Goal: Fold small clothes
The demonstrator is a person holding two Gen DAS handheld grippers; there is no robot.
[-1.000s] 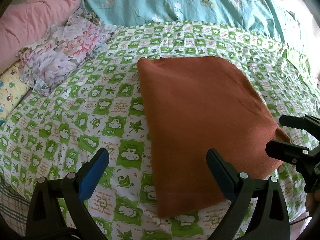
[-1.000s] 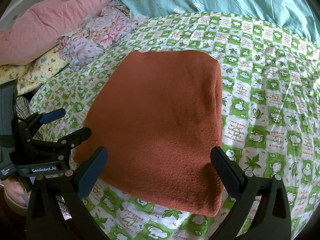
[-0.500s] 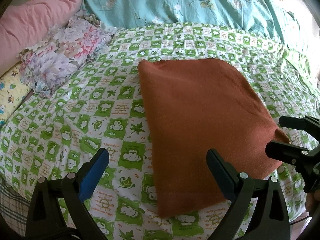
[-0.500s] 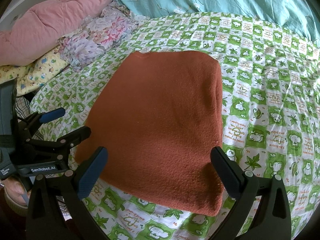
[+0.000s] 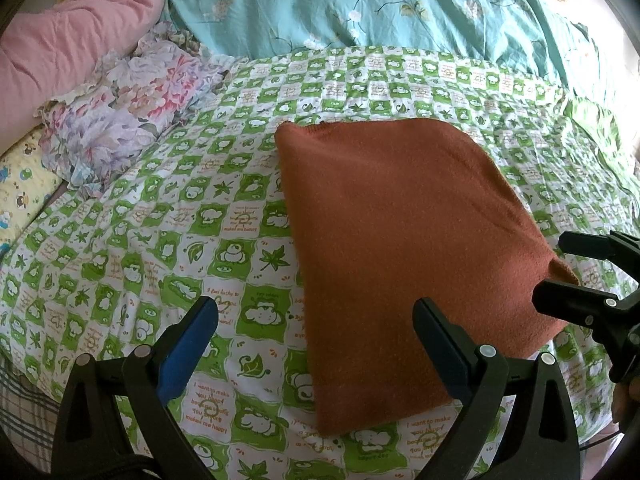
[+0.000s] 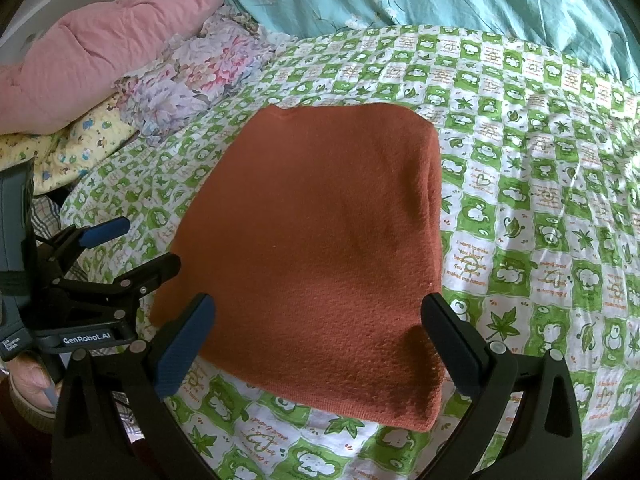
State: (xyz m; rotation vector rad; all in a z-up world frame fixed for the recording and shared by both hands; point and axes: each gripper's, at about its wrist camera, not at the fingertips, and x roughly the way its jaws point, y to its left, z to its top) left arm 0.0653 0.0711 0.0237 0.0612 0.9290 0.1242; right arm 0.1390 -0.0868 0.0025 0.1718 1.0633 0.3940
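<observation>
Lying folded flat near the middle of the bed: a rust-orange knitted garment [image 5: 404, 248], roughly rectangular, pebbly in weave, its thicker doubled edge rounded along the right side in the right wrist view [image 6: 320, 248]. Sleeves or collar tucked out of sight, so kind of garment impossible to tell. Spreading underneath: a green-and-white checked cotton bedsheet [image 5: 168, 240] printed with leaves and cartoon animals, crinkling in soft ridges. Hovering at the near edge, fingers spread wide and gripping nothing: the black left gripper [image 5: 316, 328] with blue padded fingers [image 5: 188, 344]. Likewise released and empty, straddling the near right corner of the garment: the black right gripper [image 6: 320, 328]. Crowding the far left, partly cut off by the lens rim: a pink quilted pillow [image 6: 100, 44], a crumpled floral cloth [image 6: 192, 76] and a yellow cartoon-print fabric [image 6: 72, 152]. Bunching across the top: a teal blossom-print quilt [image 5: 360, 4].
</observation>
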